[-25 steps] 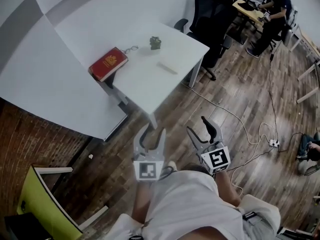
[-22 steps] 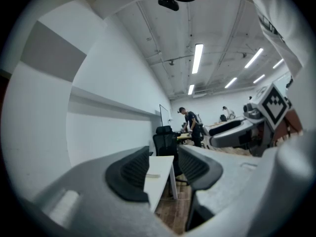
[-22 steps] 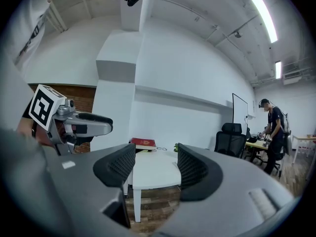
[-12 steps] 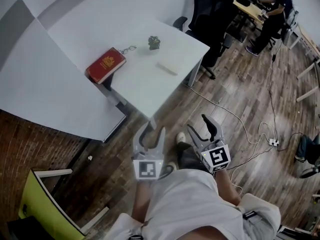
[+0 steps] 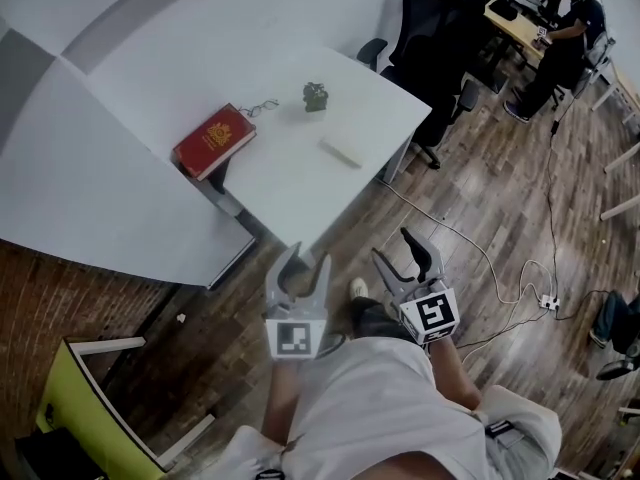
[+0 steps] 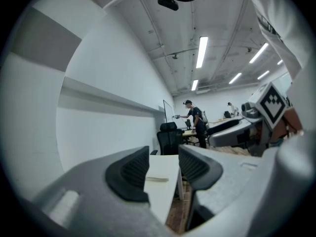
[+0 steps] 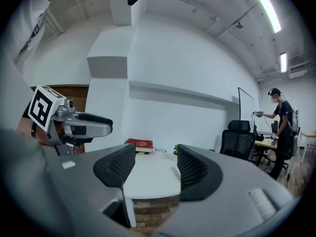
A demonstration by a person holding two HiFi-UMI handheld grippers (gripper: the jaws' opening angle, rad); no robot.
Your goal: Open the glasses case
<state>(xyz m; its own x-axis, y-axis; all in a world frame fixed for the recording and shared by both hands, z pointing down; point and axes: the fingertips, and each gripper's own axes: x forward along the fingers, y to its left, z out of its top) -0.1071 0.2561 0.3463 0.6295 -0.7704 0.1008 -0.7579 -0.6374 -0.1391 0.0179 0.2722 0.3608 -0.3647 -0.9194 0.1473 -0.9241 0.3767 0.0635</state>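
Observation:
A white table (image 5: 290, 183) stands ahead of me. On it lie a flat red book-like case (image 5: 214, 140), a small pale oblong case (image 5: 340, 153) and a dark green object (image 5: 315, 95). Both grippers hang over the wooden floor, short of the table's near corner. My left gripper (image 5: 300, 266) is open with nothing between its fingers; in the left gripper view (image 6: 163, 169) the pale case (image 6: 157, 179) shows between the jaws, far off. My right gripper (image 5: 402, 251) is open and empty too; its own view (image 7: 155, 168) shows the red case (image 7: 139, 143) on the table (image 7: 148, 179).
A key ring (image 5: 262, 106) lies beside the red case. Black office chairs (image 5: 440, 28) stand behind the table, and a person (image 5: 572, 28) works at a far desk. Cables (image 5: 490, 263) and a power strip (image 5: 548, 301) lie on the floor at right. A yellow-green chair (image 5: 90, 398) is at lower left.
Both grippers have travelled forward together toward the table, still open. A shoe has come into sight between them, and the table sits a little further right in the head view.

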